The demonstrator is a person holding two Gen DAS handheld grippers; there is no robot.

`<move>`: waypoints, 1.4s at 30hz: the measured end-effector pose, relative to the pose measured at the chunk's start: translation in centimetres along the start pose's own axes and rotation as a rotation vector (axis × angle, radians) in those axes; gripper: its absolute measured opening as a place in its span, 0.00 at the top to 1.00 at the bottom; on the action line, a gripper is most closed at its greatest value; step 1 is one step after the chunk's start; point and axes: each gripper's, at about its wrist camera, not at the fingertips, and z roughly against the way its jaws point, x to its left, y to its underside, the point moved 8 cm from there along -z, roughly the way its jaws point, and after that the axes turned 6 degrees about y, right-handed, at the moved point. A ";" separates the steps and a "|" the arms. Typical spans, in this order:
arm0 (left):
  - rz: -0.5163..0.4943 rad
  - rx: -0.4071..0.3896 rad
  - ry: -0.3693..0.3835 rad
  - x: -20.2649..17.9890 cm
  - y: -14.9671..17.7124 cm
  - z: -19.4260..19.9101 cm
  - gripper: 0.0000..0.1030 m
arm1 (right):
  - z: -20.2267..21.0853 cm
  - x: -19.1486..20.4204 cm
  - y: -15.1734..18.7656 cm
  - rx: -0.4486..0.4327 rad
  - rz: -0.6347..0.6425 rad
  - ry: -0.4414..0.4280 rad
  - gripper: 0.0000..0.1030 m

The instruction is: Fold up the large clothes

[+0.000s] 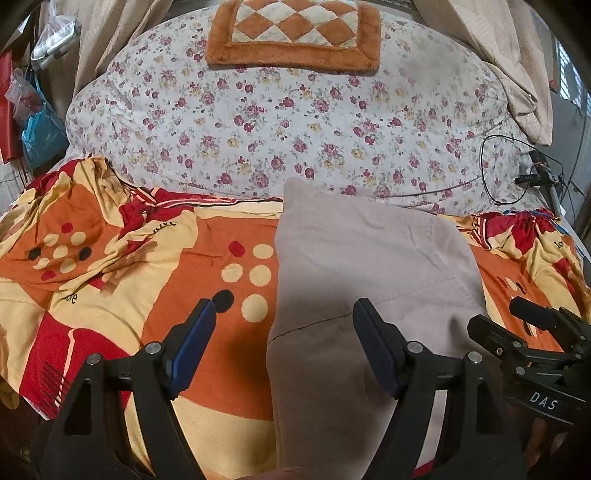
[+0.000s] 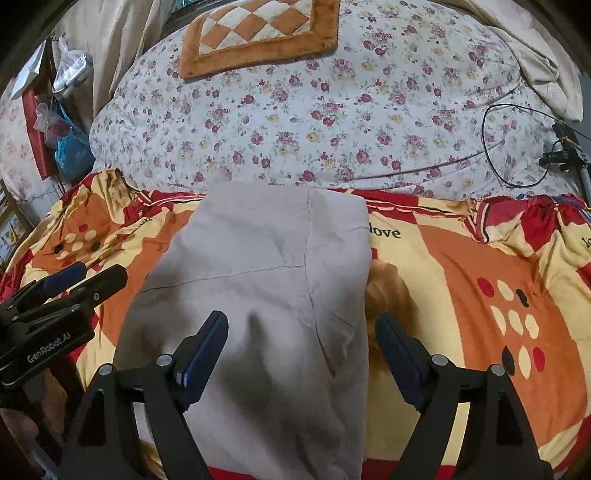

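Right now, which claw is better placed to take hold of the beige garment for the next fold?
Probably the right claw: it is open over the beige garment, cloth filling the gap between its fingers. The left claw, also open, straddles only the garment's left edge, mostly over the orange bedsheet.

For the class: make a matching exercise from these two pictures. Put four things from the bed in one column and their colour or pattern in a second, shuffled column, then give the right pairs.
Things:
1. folded garment
2. quilt
3. bedsheet
4. cushion

Looks:
A. small red and yellow flowers on white
B. orange and cream diamonds
C. plain pale grey-beige
D. red, orange and cream blocks with dots

Pairs: 1-C, 2-A, 3-D, 4-B
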 end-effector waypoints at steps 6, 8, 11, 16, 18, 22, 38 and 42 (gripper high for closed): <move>0.007 0.004 0.005 0.1 0.1 -0.1 0.26 | -0.3 0.0 0.2 0.013 0.000 -0.005 0.19; 0.005 0.006 0.006 0.2 0.1 -0.2 0.26 | -0.4 0.0 0.2 0.018 -0.001 -0.009 0.19; 0.003 0.006 0.004 0.1 0.2 -0.2 0.26 | -0.4 0.0 0.3 0.018 -0.004 -0.004 0.19; 0.001 0.011 0.008 0.2 0.3 -0.4 0.26 | -0.7 -0.2 0.4 0.024 -0.011 -0.003 0.19; 0.000 0.011 0.009 0.1 0.3 -0.4 0.26 | -0.7 -0.2 0.5 0.024 -0.009 -0.004 0.19; -0.006 0.013 0.011 0.2 0.5 -0.5 0.26 | -0.9 -0.2 0.5 0.031 0.000 -0.006 0.19; -0.018 0.025 0.012 0.3 0.7 -0.8 0.26 | -1.2 -0.1 0.8 0.041 -0.004 -0.004 0.19; -0.021 0.027 0.013 0.3 0.7 -0.8 0.26 | -1.2 -0.1 0.8 0.044 -0.002 -0.005 0.19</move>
